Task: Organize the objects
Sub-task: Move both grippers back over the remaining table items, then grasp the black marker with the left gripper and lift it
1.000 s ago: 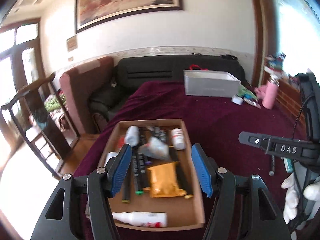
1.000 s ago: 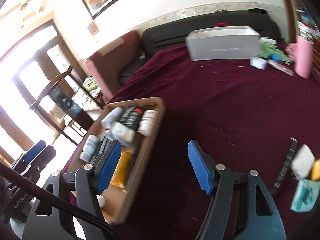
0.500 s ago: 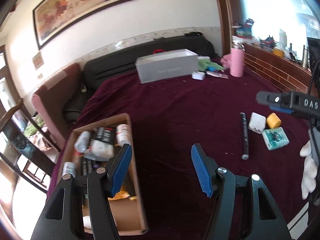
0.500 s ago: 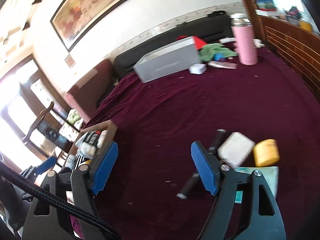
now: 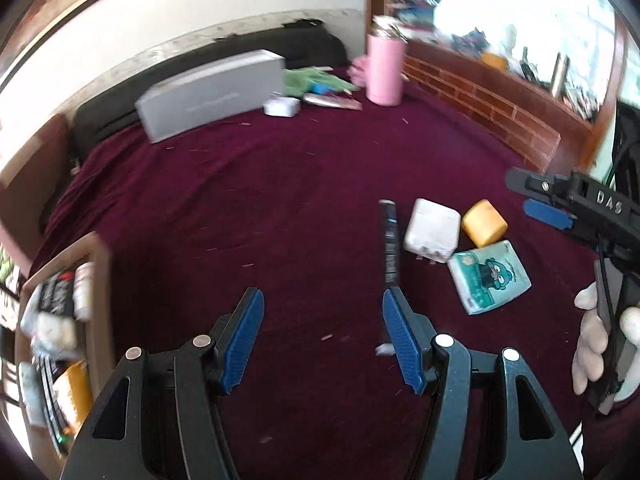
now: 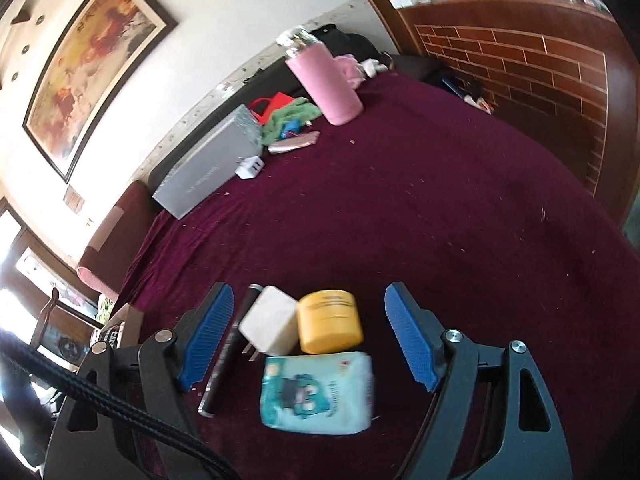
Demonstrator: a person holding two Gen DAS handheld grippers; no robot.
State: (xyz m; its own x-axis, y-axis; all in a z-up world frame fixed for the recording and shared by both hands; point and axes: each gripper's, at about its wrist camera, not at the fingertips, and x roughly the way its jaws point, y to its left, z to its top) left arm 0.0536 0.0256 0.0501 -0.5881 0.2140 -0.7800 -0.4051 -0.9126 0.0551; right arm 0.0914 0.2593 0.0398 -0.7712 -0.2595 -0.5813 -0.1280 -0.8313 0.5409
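**Two wrist cameras tilted down at one cloth**

We see along the left gripper (image 5: 322,338) from above the maroon tablecloth (image 5: 280,184), cardboard tray (image 5: 100,280) at left. The right gripper (image 6: 308,334) looks down closer on the yellow jar (image 6: 330,320), white charger (image 6: 268,324) and tissue pack (image 6: 316,392), which both views share.

I can read only "DAS", in pale letters on the black body of the right claw (image 5: 546,210). Print on the grey box (image 5: 212,96) and the tissue pack (image 6: 316,390) is too blurred.
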